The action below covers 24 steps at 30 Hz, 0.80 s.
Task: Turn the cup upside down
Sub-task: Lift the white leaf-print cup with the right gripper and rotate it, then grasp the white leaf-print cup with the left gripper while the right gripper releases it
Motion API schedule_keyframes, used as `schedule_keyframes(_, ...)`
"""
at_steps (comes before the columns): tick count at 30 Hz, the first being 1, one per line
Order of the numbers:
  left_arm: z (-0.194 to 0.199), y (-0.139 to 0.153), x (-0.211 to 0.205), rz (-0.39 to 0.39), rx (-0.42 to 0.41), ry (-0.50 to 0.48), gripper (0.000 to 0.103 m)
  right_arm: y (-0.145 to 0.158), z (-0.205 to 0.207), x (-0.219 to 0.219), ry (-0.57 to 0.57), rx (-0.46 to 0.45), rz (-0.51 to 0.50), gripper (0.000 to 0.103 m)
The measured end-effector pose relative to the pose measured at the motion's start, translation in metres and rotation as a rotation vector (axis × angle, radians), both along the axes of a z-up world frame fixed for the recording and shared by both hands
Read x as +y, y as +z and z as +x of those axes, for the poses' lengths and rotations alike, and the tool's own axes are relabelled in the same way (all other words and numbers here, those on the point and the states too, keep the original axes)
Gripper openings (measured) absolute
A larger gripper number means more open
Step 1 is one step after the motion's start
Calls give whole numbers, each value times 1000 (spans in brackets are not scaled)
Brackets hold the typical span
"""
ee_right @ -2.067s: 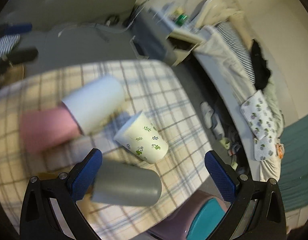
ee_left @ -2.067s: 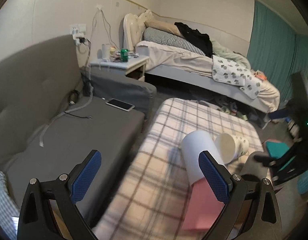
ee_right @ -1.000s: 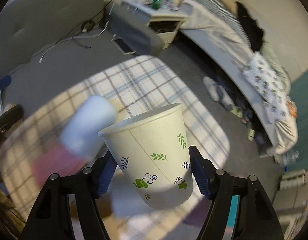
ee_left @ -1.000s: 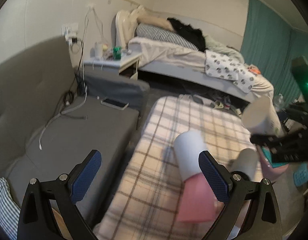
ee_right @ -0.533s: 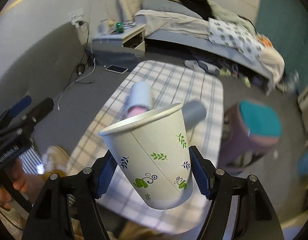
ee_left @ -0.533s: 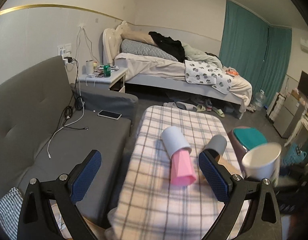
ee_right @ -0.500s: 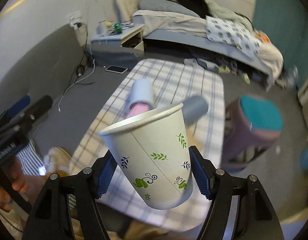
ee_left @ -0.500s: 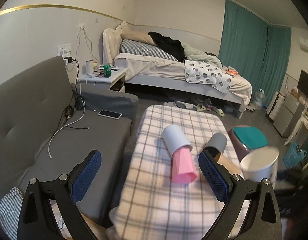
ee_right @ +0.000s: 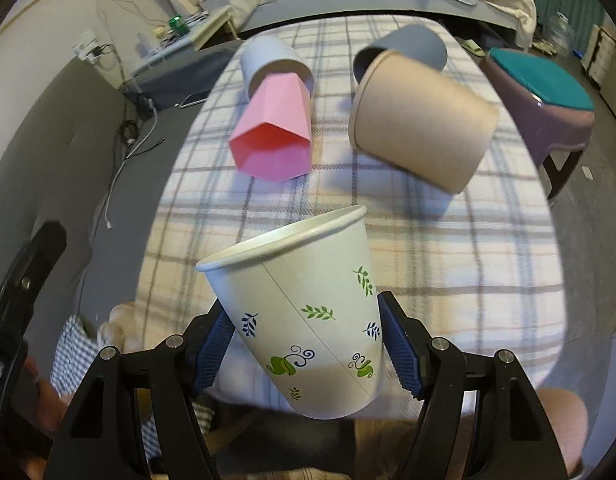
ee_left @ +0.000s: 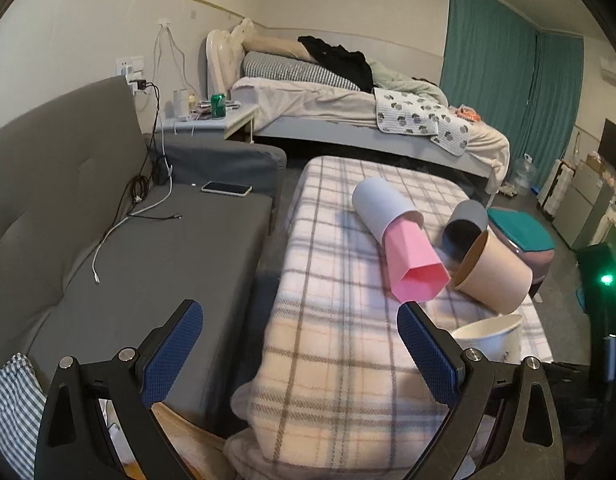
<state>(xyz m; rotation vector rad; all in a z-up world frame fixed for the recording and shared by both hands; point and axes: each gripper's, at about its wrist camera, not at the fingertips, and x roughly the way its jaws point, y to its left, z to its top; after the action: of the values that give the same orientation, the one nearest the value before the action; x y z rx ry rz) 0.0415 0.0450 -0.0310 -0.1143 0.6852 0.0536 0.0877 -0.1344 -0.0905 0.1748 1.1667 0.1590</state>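
My right gripper is shut on a white paper cup with green leaf prints. The cup is held above the near edge of the plaid-covered table, mouth tilted up and away from me. In the left wrist view the cup's white rim shows at the table's right near corner. My left gripper is open and empty, held above the gap between the sofa and the table.
On the table lie a pink cup nested in a pale grey cup, a tan cup and a dark grey cup. A grey sofa with a phone stands left. A purple stool stands right.
My right gripper closed on the leaf-print cup, lifted it off the table and brought it to the near edge. The left gripper pulled back and stayed open.
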Motion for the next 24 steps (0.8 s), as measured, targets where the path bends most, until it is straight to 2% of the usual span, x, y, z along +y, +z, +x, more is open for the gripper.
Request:
schedule_keyframes(4,0,-6,-4,35,-8,-19,101,-14,12,0,-40,-7,-5,69)
schedule_keyframes(10,4,-16,-7,34,24,-11,101,-23,17,-5,-53,-48,-19,70)
schedule_keyframes(12,4,-17,-10,46,28,-13,101,-23,16,-5,-47,-78,-22,72)
schedule_keyframes(13,4,-16,-11,53,28,-12,101,-22,14,-6,-35,-99,-32,78)
schedule_keyframes(14,4,-14,-13,58,28,-12,101,-20,12,-6,-27,-117,-39,84)
schedule_keyframes(15,3,-14,-15,58,27,-12,101,-16,9,-6,-20,-143,-45,85)
schedule_keyframes(24,-12,14,-48,79,-38,-21,101,41,-24,-34,-4,-375,-81,90)
